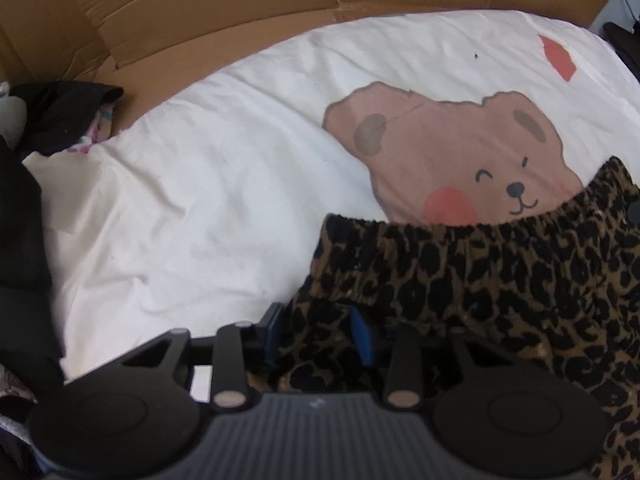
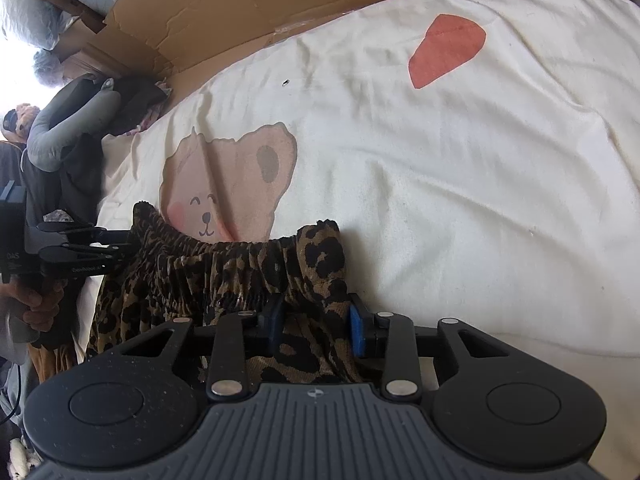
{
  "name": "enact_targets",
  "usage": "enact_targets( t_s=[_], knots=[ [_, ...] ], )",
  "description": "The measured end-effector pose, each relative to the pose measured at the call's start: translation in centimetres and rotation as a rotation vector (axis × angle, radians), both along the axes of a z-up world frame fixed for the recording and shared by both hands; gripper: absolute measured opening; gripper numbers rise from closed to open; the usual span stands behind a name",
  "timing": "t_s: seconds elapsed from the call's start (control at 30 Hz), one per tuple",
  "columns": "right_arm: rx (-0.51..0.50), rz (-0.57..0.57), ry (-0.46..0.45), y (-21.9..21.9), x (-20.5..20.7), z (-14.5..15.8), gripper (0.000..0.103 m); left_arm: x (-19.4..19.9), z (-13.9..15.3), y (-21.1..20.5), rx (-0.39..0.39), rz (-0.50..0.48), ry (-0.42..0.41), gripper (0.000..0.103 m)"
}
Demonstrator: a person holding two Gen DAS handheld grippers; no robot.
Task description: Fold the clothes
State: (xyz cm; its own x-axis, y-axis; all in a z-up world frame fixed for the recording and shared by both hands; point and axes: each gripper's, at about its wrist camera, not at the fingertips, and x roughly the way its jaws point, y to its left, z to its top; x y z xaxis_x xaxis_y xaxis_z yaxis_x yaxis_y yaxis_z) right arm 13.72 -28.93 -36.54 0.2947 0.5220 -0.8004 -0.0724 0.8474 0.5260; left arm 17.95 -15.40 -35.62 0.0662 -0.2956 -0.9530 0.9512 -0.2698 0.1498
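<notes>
Two claws grip the leopard-print garment near its elastic waistband: the left claw pinches one side, the right claw the other, fabric bunched between their blue pads. The garment lies on a white sheet printed with a bear, with cardboard behind.

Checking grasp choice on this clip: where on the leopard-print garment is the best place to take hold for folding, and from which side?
The elastic waistband ends. It lies gathered across the bear sheet, a thick firm edge, so each corner is best taken from the near side, pads above and below the cloth. The left tool and right tool each have leopard-print garment fabric between their pads just below it.
</notes>
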Motion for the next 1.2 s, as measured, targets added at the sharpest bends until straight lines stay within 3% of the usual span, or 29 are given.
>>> enact_targets(
  t_s=[0.03, 0.07, 0.13, 0.17, 0.23, 0.67, 1.2],
  knots=[
    [-0.014, 0.0, -0.004, 0.0, -0.1, 0.0, 0.011, 0.2, 0.0, 0.0, -0.002, 0.012, 0.01, 0.037],
    [-0.024, -0.001, -0.01, 0.0, -0.1, 0.1, 0.011, 0.4, 0.1, 0.1, -0.004, 0.029, 0.025, 0.035],
    [-0.026, -0.003, -0.03, -0.2, -0.3, 0.4, 0.009, 0.4, 0.3, 0.3, -0.018, 0.044, 0.02, 0.014],
    [-0.037, 0.001, -0.046, -0.2, -0.4, 0.7, 0.009, 0.3, 0.4, 0.5, -0.027, 0.047, 0.011, 0.009],
    [-0.061, 0.003, -0.074, -0.2, -0.5, 1.5, 0.008, 0.1, 0.6, 0.8, -0.045, 0.055, -0.008, 0.006],
    [-0.197, -0.005, -0.216, -0.3, 1.6, 5.8, 0.007, -1.0, 5.2, 2.0, -0.221, 0.146, -0.005, 0.005],
    [-0.297, 0.04, -0.291, 1.3, 8.7, 8.8, 0.007, -1.3, 6.7, -1.8, -0.315, 0.221, -0.011, 0.004]
  ],
)
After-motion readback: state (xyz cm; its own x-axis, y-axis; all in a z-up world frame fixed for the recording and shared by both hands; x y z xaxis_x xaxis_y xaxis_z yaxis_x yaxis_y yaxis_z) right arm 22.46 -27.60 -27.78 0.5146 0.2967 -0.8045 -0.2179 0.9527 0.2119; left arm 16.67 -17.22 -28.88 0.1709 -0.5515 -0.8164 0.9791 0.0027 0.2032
